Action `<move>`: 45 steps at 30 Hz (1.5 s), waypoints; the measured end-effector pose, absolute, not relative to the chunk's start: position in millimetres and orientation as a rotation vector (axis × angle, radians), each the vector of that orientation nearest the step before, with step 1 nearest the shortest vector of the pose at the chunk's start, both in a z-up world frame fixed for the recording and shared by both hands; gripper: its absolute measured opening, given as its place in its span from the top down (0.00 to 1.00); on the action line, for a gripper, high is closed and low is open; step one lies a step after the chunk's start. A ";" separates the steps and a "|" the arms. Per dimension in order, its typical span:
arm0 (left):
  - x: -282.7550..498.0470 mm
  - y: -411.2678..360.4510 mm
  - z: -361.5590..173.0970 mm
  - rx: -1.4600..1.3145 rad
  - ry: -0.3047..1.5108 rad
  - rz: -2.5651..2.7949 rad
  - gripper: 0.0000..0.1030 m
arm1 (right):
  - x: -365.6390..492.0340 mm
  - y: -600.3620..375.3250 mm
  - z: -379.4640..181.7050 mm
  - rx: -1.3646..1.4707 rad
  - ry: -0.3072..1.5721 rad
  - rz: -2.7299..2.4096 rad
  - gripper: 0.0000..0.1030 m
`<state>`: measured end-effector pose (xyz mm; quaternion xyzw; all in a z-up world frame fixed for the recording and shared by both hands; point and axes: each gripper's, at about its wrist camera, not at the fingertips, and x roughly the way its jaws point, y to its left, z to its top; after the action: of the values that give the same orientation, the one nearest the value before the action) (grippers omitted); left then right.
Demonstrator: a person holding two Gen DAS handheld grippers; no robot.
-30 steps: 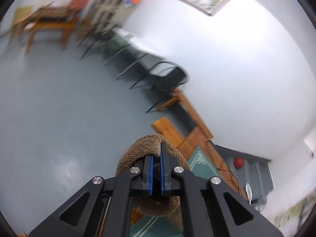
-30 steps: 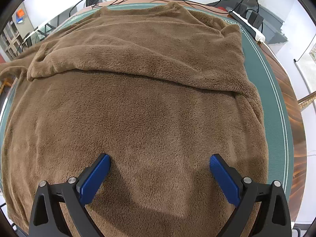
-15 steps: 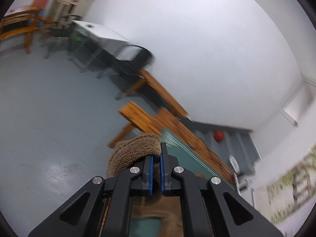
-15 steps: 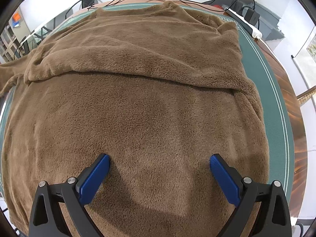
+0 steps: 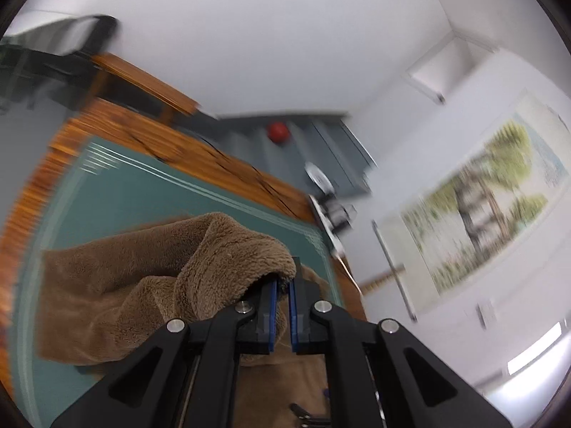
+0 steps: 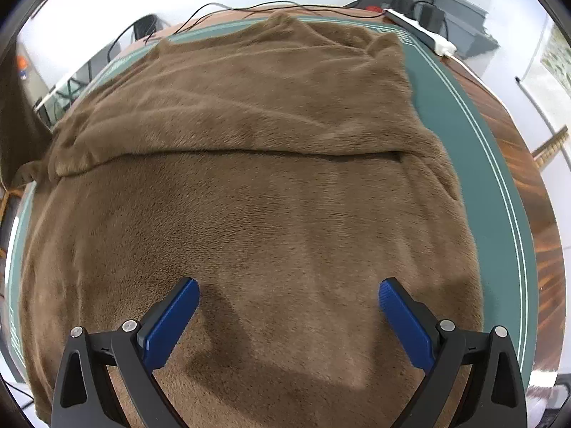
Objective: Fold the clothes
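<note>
Over the green mat (image 6: 460,82), the left gripper (image 5: 282,287) pinches a brown fleece garment (image 6: 249,185) (one fold lifted); the right gripper (image 6: 289,294) hovers, fingers spread wide.

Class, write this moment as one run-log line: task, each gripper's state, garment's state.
task: fold clothes | left gripper: shut on brown fleece garment edge, lifted | right gripper: open above garment | garment: spread on green mat
</note>
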<state>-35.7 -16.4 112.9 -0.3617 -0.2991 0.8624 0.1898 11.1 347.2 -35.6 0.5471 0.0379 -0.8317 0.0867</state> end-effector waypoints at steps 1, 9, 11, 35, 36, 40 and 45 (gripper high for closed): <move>-41.8 1.6 108.8 -1.034 -0.827 2.391 0.94 | 15.6 349.9 -34.0 1.630 0.092 -2.488 0.01; -81.3 135.6 73.4 -1.174 -0.702 2.183 0.94 | 32.7 413.7 -28.2 1.633 -0.076 -2.574 0.01; -83.3 144.6 64.3 -1.211 -0.679 2.161 0.94 | 34.5 423.3 -22.2 1.635 -0.103 -2.591 0.01; -63.4 40.6 9.7 -1.367 -0.748 2.311 0.19 | -38.8 409.3 8.3 1.423 -0.317 -2.560 0.01; -61.5 27.0 3.4 -1.382 -0.770 2.342 0.19 | -47.5 408.0 12.3 1.399 -0.331 -2.553 0.01; -50.0 -38.4 -26.1 -1.468 -0.923 2.476 0.19 | -90.2 401.0 12.8 1.378 -0.406 -2.502 0.01; -44.9 -64.0 -50.5 -1.493 -0.962 2.549 0.19 | -138.3 380.7 -17.9 1.500 -0.441 -2.398 0.01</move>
<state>-44.9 -64.0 -50.5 -0.4803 -0.3097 0.8204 0.0173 -138.3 380.7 -17.9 0.5189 -0.1525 -0.8296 0.1388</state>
